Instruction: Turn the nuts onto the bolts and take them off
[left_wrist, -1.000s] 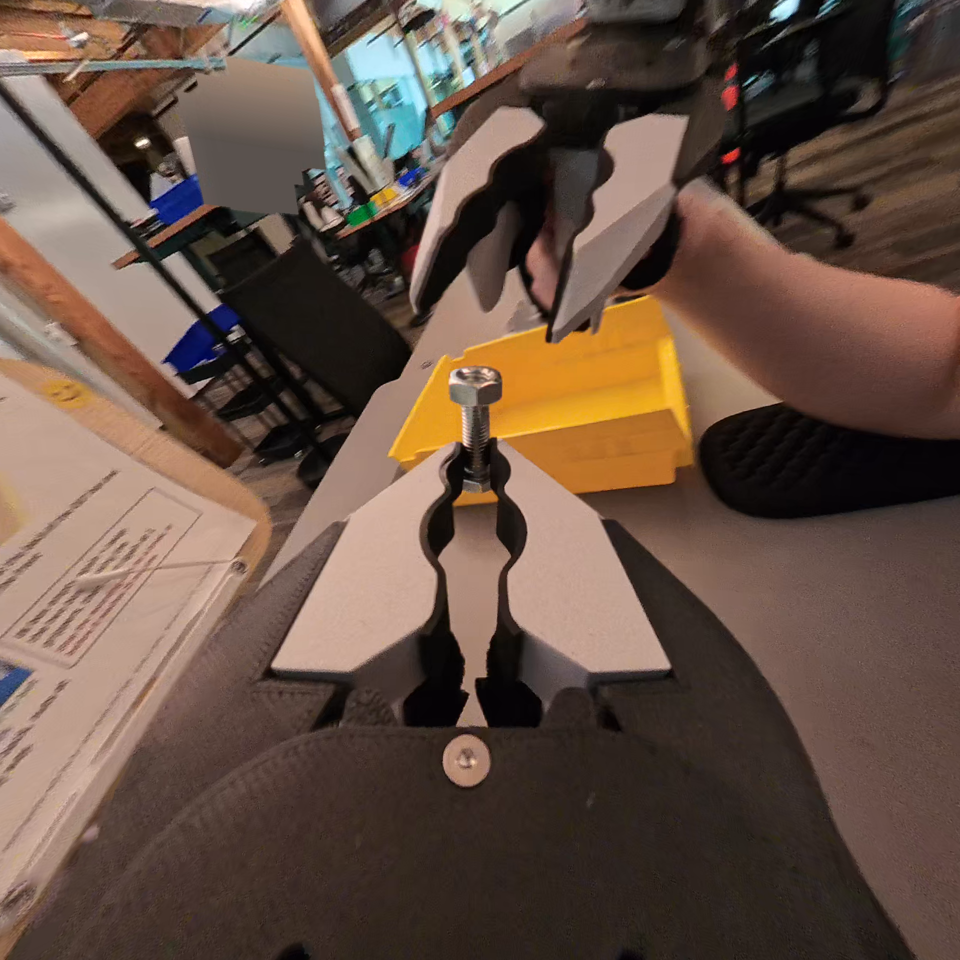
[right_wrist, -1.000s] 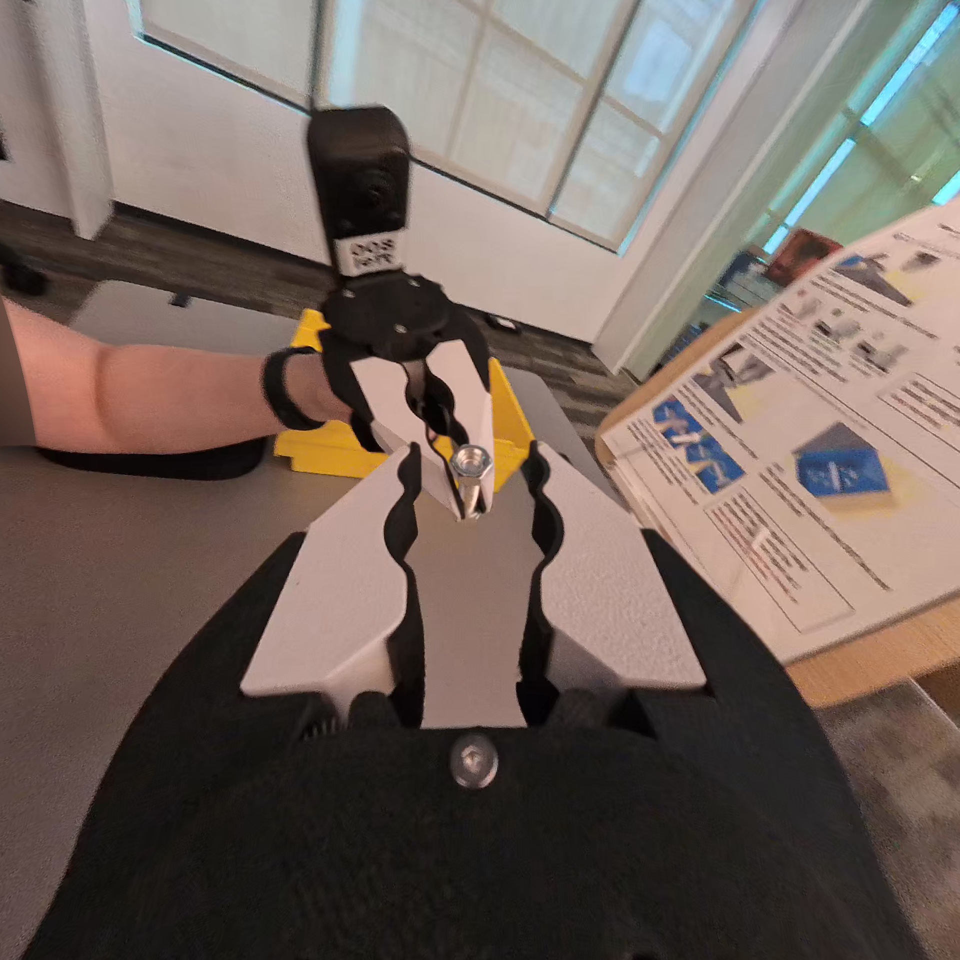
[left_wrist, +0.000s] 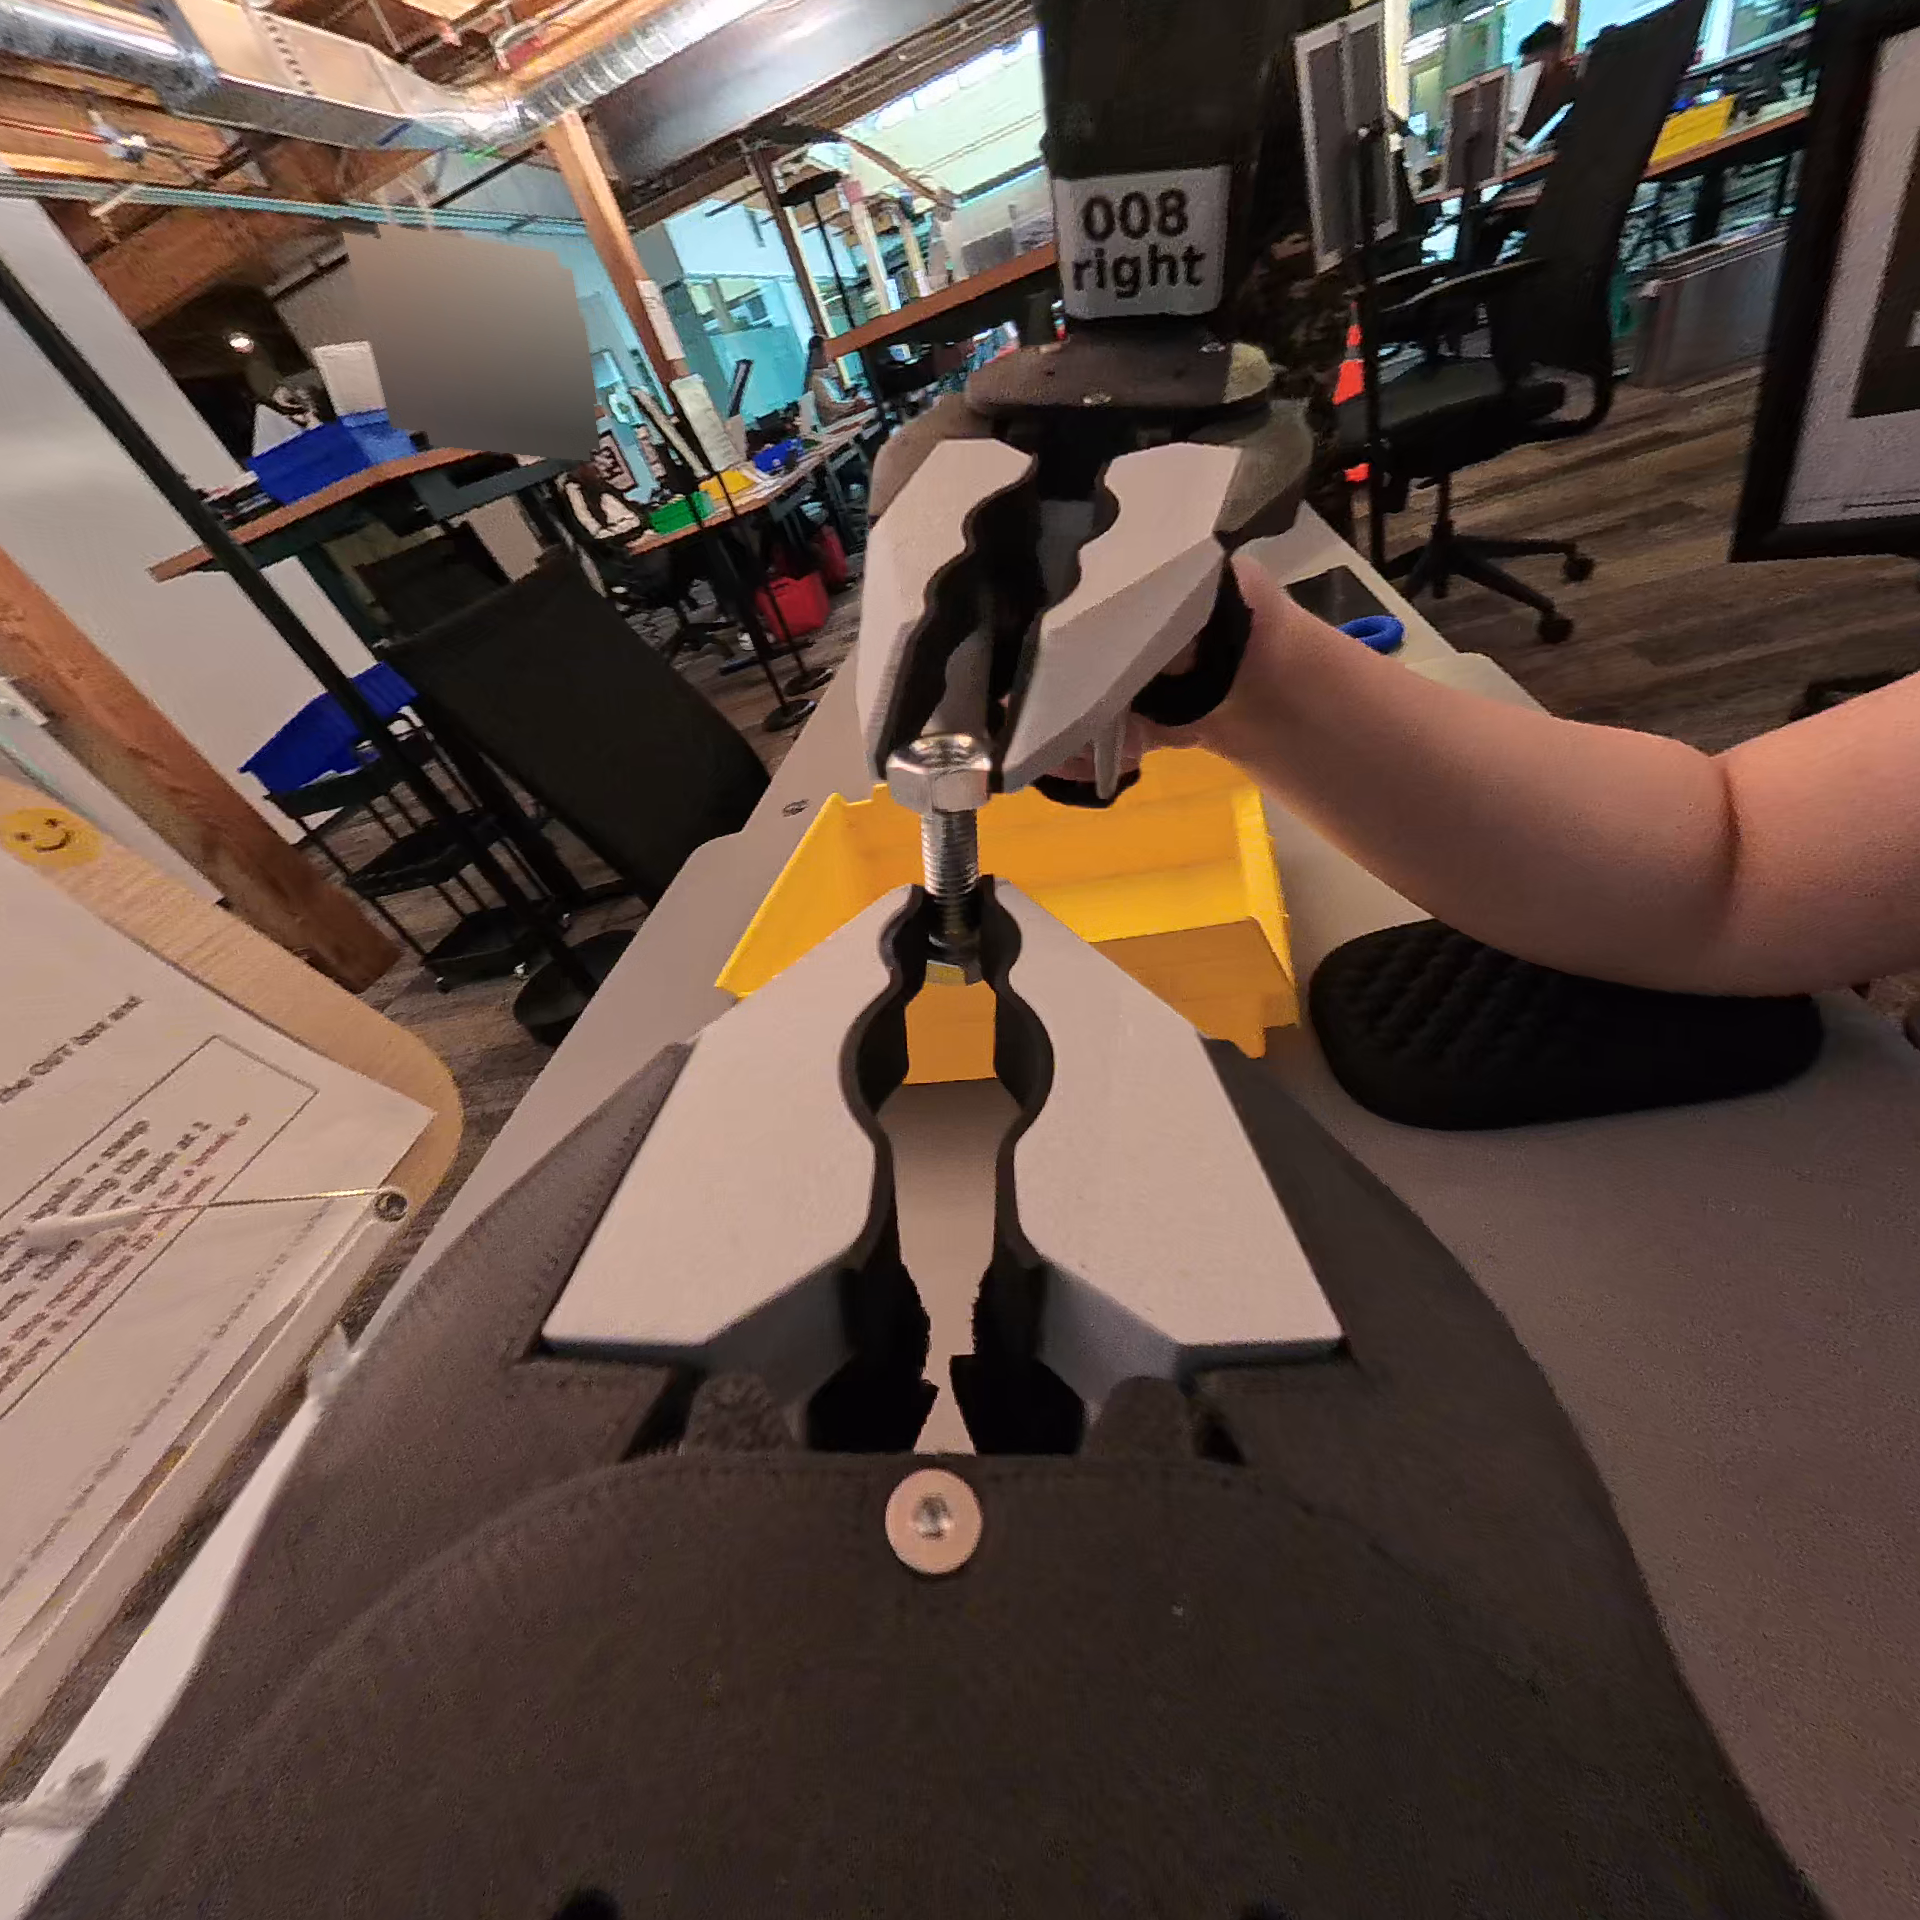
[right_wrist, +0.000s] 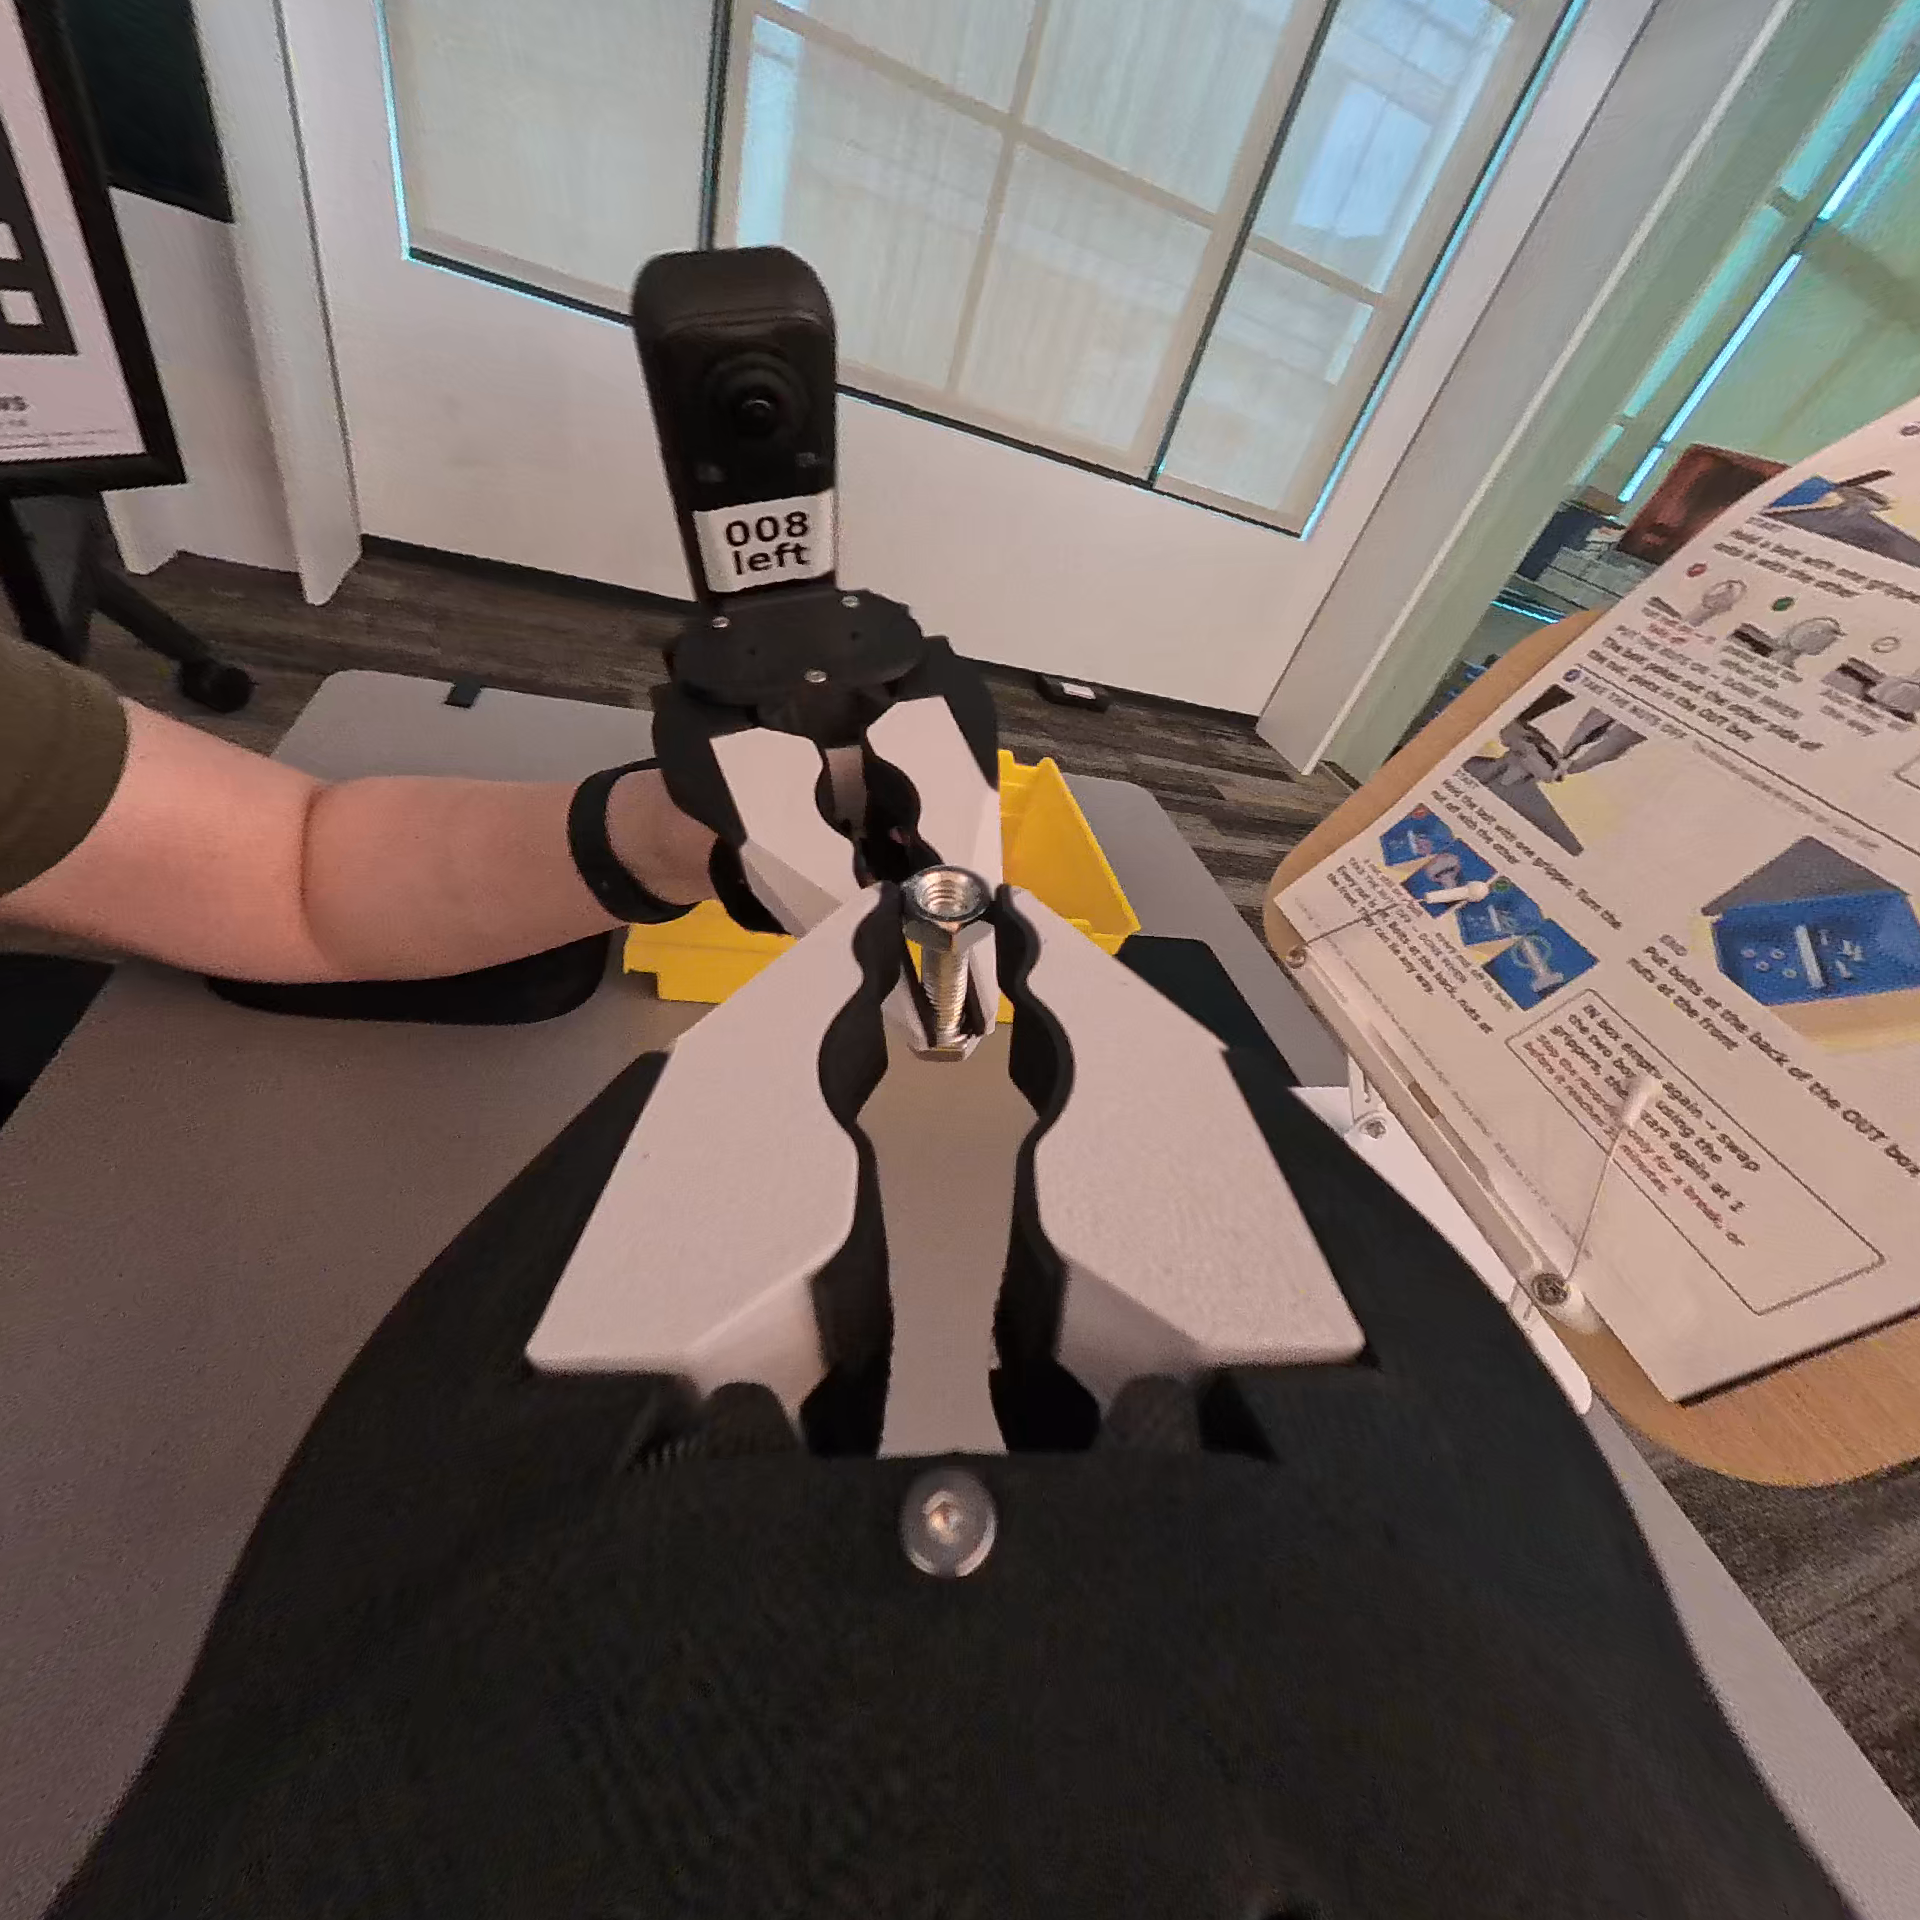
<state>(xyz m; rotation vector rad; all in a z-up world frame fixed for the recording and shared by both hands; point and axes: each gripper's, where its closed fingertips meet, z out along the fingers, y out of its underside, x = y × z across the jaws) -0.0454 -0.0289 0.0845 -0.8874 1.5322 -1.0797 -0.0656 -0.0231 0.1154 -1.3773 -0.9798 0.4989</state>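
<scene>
Above grey table (left_wrist: 1662, 1299) and yellow bin (left_wrist: 1143, 883), left gripper (left_wrist: 951, 940) clamps bolt (left_wrist: 948, 862) upright; right gripper (right_wrist: 940, 914) pinches its top nut (right_wrist: 940, 906).

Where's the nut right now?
Centre of both views: the nut sits atop the bolt, between the right gripper tips, above the yellow bin.

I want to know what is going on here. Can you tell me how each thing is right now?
left gripper: shut on the bolt's lower end.
bolt: upright, held off the table.
nut: on the bolt's top end.
right gripper: shut on the nut.
yellow bin: open-topped, looks empty.
</scene>
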